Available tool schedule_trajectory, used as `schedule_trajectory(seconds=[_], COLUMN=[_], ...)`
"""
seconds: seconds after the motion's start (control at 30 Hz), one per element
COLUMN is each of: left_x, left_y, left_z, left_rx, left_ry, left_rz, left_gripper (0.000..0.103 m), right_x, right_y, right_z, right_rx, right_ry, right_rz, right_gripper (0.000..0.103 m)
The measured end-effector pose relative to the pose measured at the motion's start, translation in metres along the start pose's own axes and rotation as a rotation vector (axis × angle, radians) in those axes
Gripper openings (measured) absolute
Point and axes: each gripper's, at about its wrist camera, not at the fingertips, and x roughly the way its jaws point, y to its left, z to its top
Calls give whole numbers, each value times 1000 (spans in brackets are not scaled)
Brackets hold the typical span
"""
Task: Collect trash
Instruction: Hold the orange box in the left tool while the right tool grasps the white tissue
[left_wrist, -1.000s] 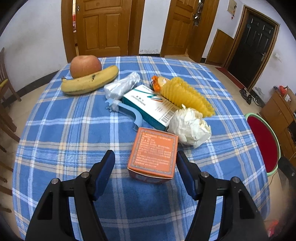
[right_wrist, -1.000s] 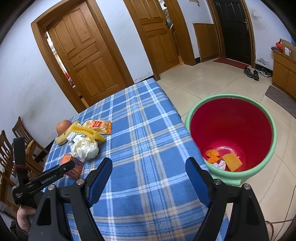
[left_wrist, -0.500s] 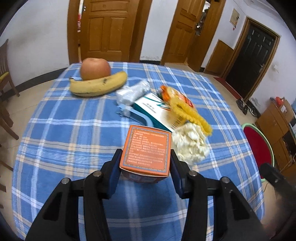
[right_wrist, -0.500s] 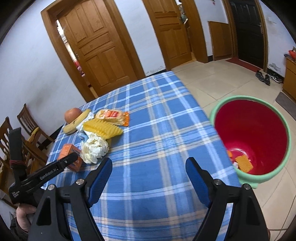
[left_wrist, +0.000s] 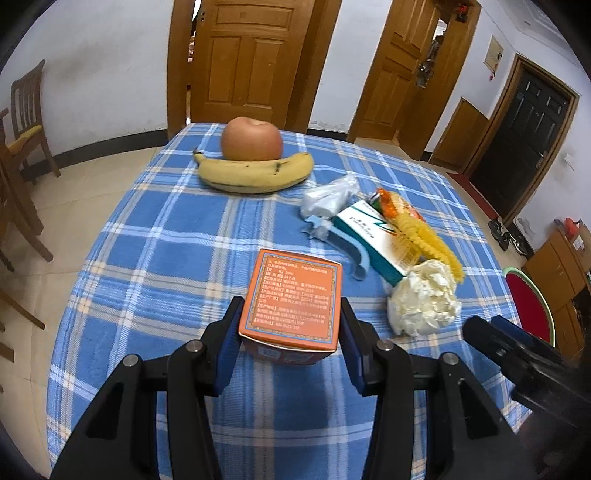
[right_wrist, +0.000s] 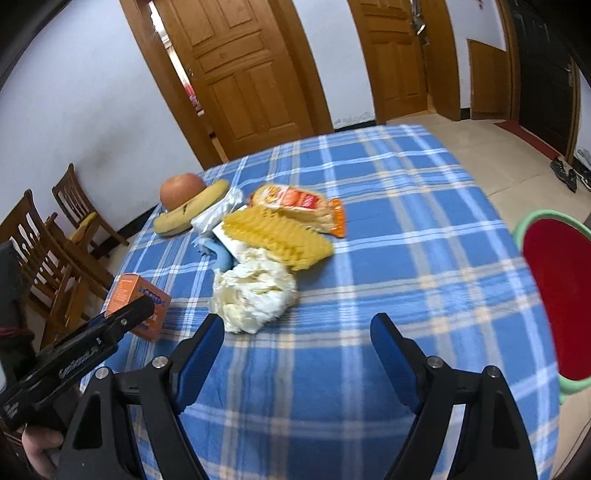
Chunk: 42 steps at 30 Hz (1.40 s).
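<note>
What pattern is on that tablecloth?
The tablecloth is a blue plaid with white and pale tan stripes, clearest in the left wrist view.

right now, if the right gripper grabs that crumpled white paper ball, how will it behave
The crumpled paper ball looks loosely wadded, so it will probably squash between the jaws of the open right gripper. It is likely very light. Its uneven folds should keep it from rolling on the tablecloth.
</note>
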Motion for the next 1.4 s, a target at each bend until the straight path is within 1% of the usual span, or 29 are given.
schedule_trajectory(seconds=[0.2,0.27,0.3,0.33,0.37,0.4,0.43,0.5,0.6,0.8,0.93,1.13,1.4], left_x=[3,4,4,5,5,5,5,4,0,-10,-16,-21,-25], left_y=[9,10,11,11,11,10,10,8,5,-5,-16,-40,-84], left_z=[0,-1,-1,-1,-1,-2,-2,-2,-3,-3,-5,-7,-10], left_rx=[-16,-18,-18,-18,-19,-19,-19,-16,-11,0,16,47,113], left_ry=[5,6,6,7,7,8,8,7,2,-2,1,18,45], left_rz=[-8,-12,-14,-16,-18,-20,-22,-28,-34,-53,-71,-122,-206], left_gripper=[49,49,49,49,49,49,49,49,49,49,49,49,49], right_x=[24,29,31,32,33,33,33,30,24,3,-15,-44,-76], right_y=[7,8,9,9,10,11,12,16,17,15,9,-13,-47], right_z=[5,6,6,5,5,4,4,4,2,-4,-7,-12,-19], right_rx=[0,-2,-7,-14,-19,-22,-30,-50,-53,-46,-37,-3,44], right_ry=[40,43,45,49,50,52,52,40,30,-5,-35,-84,-133], right_rz=[-2,-8,-10,-8,7,20,32,26,49,69,67,42,-7], right_gripper=[83,74,60,51,48,39,36,34,32,32,32,32,32])
